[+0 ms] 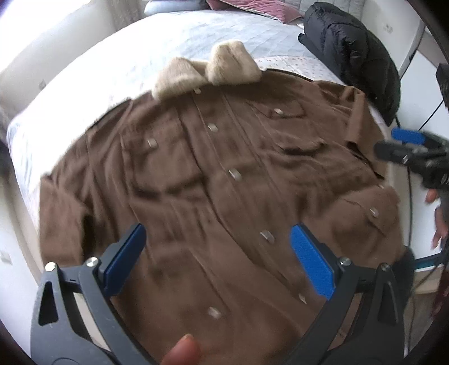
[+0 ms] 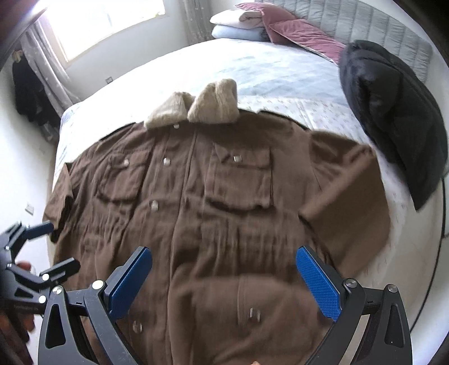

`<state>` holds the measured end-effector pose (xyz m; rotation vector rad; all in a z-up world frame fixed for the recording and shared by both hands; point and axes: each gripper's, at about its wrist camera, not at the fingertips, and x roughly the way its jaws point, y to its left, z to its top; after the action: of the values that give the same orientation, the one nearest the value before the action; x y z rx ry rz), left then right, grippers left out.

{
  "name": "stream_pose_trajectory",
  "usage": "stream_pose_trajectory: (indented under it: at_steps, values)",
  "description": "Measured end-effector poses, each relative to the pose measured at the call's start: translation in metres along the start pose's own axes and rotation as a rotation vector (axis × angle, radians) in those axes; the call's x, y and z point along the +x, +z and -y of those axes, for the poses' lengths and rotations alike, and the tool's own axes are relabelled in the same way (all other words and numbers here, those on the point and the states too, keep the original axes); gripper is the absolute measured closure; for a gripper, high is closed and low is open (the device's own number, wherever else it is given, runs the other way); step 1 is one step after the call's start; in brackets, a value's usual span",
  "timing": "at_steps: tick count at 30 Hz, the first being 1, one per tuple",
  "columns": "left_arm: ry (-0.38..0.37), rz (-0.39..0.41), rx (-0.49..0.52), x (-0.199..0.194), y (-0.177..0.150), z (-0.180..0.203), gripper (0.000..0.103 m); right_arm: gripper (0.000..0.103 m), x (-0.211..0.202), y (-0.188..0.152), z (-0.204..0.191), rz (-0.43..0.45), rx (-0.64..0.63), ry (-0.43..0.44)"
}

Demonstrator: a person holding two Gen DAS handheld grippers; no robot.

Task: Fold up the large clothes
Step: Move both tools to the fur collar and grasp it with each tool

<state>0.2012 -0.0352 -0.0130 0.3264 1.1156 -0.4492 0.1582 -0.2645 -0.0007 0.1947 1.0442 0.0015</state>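
Note:
A large brown coat (image 1: 213, 179) (image 2: 202, 213) with a beige fur collar (image 1: 207, 70) (image 2: 196, 106) lies spread out front-up on the bed, collar away from me. My left gripper (image 1: 219, 258) hovers open above the coat's lower front, nothing between its blue pads. My right gripper (image 2: 224, 278) is open too, over the lower hem by a pocket flap. Each gripper shows in the other's view: the right one (image 1: 404, 146) at the coat's right edge, the left one (image 2: 42, 252) at the coat's left sleeve.
A black puffer jacket (image 1: 356, 53) (image 2: 393, 118) lies on the bed's right side. Folded pillows and a pink cushion (image 2: 291, 31) sit near the headboard. A pale quilt (image 2: 252, 67) covers the bed. White floor (image 2: 22, 174) lies to the left, under a window (image 2: 106, 22).

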Motion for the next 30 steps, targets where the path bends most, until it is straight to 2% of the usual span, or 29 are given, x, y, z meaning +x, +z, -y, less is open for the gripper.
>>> stream_pose_trajectory:
  at_steps: [3,6,10,12,15,18,22,24,26,28,29,30]
  values:
    - [0.006,0.023,0.012,0.012,0.037,-0.024,0.001,0.0,0.012,0.035,0.006,0.022,-0.003,0.041]
    - [0.059,0.08,0.048,0.032,0.083,-0.046,0.001,0.0,0.028,0.071,0.007,0.045,-0.014,0.032]
    - [0.08,0.085,0.046,0.07,0.14,-0.065,0.001,0.0,0.057,0.114,0.007,0.067,-0.007,0.053]
    - [0.099,0.117,0.011,0.091,0.174,-0.075,0.001,0.0,0.071,0.13,0.008,0.07,0.004,0.06]
    - [0.079,0.143,-0.073,0.117,0.211,-0.09,0.001,0.0,0.093,0.156,0.002,0.087,-0.017,0.035]
    - [0.018,0.172,-0.191,0.149,0.244,-0.108,0.003,0.0,0.112,0.181,-0.009,0.118,-0.068,-0.015]
    - [0.018,0.203,-0.196,0.192,0.265,-0.108,0.006,0.0,0.13,0.204,-0.018,0.135,-0.123,-0.031]
    - [-0.002,0.199,-0.187,0.213,0.268,-0.108,0.015,0.0,0.138,0.213,-0.021,0.152,-0.137,-0.027]
    - [-0.056,0.227,-0.211,0.231,0.261,-0.111,0.018,0.0,0.152,0.226,-0.023,0.164,-0.142,-0.01]
    - [-0.134,0.295,-0.237,0.242,0.242,-0.113,0.018,0.001,0.166,0.236,-0.028,0.183,-0.154,0.004]
    - [-0.141,0.309,-0.234,0.249,0.238,-0.113,0.019,0.001,0.171,0.24,-0.03,0.199,-0.157,0.01]
    - [-0.123,0.273,-0.205,0.261,0.241,-0.112,0.029,0.002,0.18,0.243,-0.034,0.221,-0.162,0.024]
